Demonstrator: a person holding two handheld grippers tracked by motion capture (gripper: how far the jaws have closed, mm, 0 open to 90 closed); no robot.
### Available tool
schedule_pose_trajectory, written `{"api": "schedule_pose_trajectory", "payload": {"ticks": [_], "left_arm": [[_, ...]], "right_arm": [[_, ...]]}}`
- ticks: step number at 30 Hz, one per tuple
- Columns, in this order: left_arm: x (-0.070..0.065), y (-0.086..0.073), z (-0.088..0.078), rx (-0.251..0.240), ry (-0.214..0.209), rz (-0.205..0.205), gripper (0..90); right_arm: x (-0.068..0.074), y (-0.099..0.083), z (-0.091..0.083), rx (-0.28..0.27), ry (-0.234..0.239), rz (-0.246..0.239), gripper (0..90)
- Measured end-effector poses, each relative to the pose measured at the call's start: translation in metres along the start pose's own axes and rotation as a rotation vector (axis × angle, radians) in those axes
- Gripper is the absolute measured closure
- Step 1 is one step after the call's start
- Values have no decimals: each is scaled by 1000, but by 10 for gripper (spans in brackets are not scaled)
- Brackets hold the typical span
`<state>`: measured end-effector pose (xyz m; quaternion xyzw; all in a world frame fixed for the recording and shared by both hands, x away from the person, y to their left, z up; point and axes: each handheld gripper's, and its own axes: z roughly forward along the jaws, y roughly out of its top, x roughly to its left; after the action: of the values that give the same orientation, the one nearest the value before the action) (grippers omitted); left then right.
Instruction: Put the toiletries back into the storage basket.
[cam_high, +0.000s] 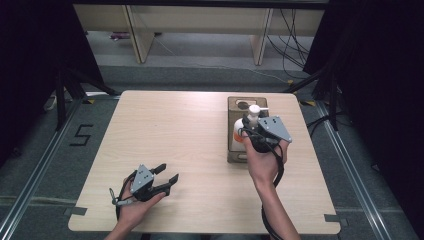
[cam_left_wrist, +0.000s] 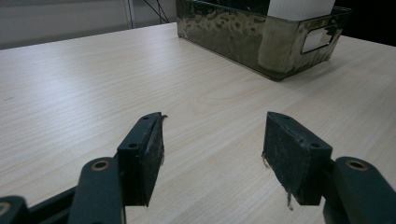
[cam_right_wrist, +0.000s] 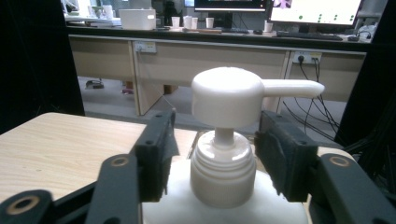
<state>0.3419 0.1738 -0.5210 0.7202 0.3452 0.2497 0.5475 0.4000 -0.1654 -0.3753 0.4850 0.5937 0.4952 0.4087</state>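
Note:
A white pump bottle (cam_high: 254, 110) with an orange label stands in a dark metal tray (cam_high: 235, 102) at the table's right side. My right gripper (cam_high: 251, 126) is at the bottle's neck. In the right gripper view the jaws stand either side of the ribbed collar (cam_right_wrist: 223, 170) under the pump head (cam_right_wrist: 227, 95); a gap shows at the left pad (cam_right_wrist: 161, 147), so the right gripper (cam_right_wrist: 217, 142) is open. My left gripper (cam_high: 169, 172) rests low near the table's front left, open and holding nothing (cam_left_wrist: 212, 149). The tray (cam_left_wrist: 233, 32) lies ahead of it to the right.
The light wooden table (cam_high: 175, 130) has bare surface across its left and middle. Beyond its far edge are desk legs (cam_high: 142, 40) and cables (cam_high: 295, 40) on the floor. Dark curtains flank both sides.

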Motion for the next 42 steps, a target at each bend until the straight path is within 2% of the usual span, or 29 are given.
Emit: {"api": "schedule_pose_trajectory", "payload": {"ticks": [5,6,9,11,12,14,20,21,24,27,30,35,37,38,42], "left_arm": [[0,0,0,0,0,0,375],[0,0,0,-1,0,2,376],[-1,0,1,-10,-7,-7,376],[-1,0,1,-7,-5,-5,376],[-1,0,1,-7,-5,-5,376],[-1,0,0,2,3,2,376],[-1,0,1,-7,-5,-8,376],[-1,-1,1,-8,-5,-9,376],[-1,0,1,-8,-5,-8,376],[-1,0,0,1,5,0,375],[-1,0,0,2,6,0,376],[-1,0,0,1,5,3,376],[-1,0,0,0,5,3,376],[-1,0,0,0,5,4,375],[-1,0,0,0,5,3,375]], "right_arm": [[-3,0,-6,4,3,-13,420],[-4,-1,-11,2,12,13,411],[-6,-1,-15,1,19,-8,412],[-5,-4,-23,-17,48,-4,415],[-5,-4,-23,-17,48,-4,415],[-6,-7,-27,-6,64,-16,417],[-11,-16,-37,12,89,7,423],[-14,-18,-40,14,104,-8,424],[-19,-24,-43,25,97,-26,426],[-20,-28,-45,34,106,-10,427],[-24,-35,-48,43,100,-23,431],[-35,-50,-56,57,72,-39,438],[-39,-54,-57,63,69,-40,439],[-39,-57,-58,69,68,-15,438],[-46,-66,-60,89,58,-24,438]]}}
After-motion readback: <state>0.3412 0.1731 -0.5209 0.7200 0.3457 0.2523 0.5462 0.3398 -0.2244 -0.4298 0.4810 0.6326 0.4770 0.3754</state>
